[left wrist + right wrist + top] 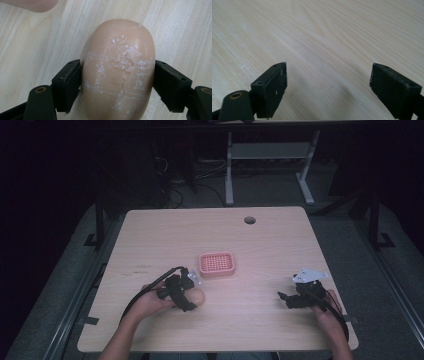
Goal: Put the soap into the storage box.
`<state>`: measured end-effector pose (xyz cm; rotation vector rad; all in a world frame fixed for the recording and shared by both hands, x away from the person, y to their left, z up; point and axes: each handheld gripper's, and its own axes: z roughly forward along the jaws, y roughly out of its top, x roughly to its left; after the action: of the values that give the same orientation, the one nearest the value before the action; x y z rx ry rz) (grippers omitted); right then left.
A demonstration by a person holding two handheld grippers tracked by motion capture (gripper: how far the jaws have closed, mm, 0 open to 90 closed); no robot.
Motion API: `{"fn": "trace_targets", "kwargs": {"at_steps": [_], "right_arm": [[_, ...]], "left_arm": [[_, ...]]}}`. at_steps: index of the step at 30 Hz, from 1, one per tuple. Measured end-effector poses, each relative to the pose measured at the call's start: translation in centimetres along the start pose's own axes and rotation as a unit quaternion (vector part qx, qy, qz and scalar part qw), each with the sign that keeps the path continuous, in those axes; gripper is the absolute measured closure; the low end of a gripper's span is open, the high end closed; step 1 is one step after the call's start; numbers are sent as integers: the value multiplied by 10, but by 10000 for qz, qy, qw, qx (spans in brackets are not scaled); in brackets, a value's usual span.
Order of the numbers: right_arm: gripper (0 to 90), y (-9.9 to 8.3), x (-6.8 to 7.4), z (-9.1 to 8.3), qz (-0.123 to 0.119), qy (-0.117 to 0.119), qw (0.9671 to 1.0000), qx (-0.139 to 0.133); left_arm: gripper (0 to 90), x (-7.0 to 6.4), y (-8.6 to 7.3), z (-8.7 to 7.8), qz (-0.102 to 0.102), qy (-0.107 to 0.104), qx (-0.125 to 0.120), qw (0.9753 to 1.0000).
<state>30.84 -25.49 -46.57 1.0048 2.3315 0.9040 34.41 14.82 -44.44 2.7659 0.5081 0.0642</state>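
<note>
A: In the high view the left gripper (189,296) sits at lower left of centre on the table (280,235), its jaws around a tan bar of soap (197,296); the pink slotted soap dish (217,264) lies just above it in the frame, near but apart; the right gripper (286,299) rests at lower right, well apart from both.

B: So the risk there is the short carry; if the bar is lifted low it could catch the dish's rim and shove the dish away, since nothing holds the dish down.

A: In the left gripper view the soap (117,70) fills the centre, rounded and smooth, flecked with white residue; both black pads (69,85) press its sides, so the jaws are closed on it; a corner of the dish (32,4) shows at upper left.

B: The pads meet curved flanks near the bar's near end; it looks slick, so a hard squeeze could squirt it forward, and a loose one could let it tip nose-down.

A: In the right gripper view the jaws stand wide apart over bare wood (319,32), holding nothing.

B: Then that gripper cannot steady the dish from where it is; a nudged dish would simply slide.
</note>
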Motion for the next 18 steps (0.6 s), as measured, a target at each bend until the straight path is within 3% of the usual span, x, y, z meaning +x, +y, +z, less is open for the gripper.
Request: {"fn": "trace_targets", "kwargs": {"at_steps": [18], "right_arm": [[139, 0, 0, 0, -11, 9, 10000, 22]], "left_arm": [[310, -1, 1, -1, 20, -25, -56, 10000]]}}
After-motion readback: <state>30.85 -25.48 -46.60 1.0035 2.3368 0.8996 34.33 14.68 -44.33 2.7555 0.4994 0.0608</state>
